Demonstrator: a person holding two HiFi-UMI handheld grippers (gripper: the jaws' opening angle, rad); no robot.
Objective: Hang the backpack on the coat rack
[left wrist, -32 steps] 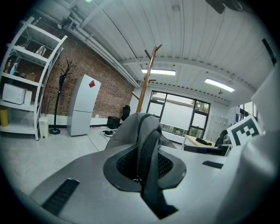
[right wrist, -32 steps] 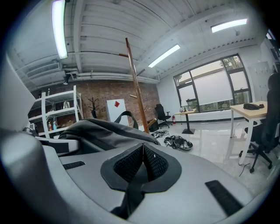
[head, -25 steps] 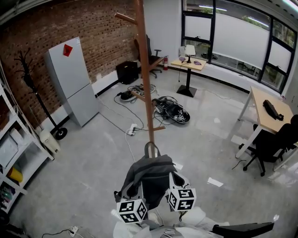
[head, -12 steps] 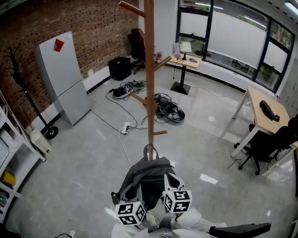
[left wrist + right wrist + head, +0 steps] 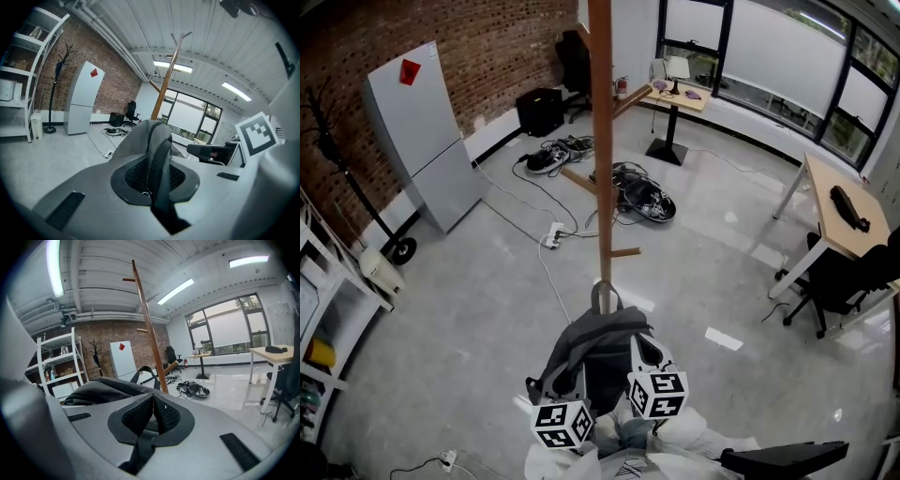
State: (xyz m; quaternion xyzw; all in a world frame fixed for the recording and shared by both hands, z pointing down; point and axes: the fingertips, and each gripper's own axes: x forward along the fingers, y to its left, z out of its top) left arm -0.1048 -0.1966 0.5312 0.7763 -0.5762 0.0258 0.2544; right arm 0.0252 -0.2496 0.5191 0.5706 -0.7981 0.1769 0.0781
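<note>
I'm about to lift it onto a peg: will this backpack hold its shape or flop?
Likely floppy: the backpack slumps in folds where it is held. Its top loop stands upright, so that part seems stiffer. Weight is hard to judge; its contents are hidden.

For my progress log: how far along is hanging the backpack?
Done: the backpack is off the floor, close to the rack. In hand: the left gripper and right gripper are shut on its straps. Left: its top loop hangs on no peg yet.
</note>
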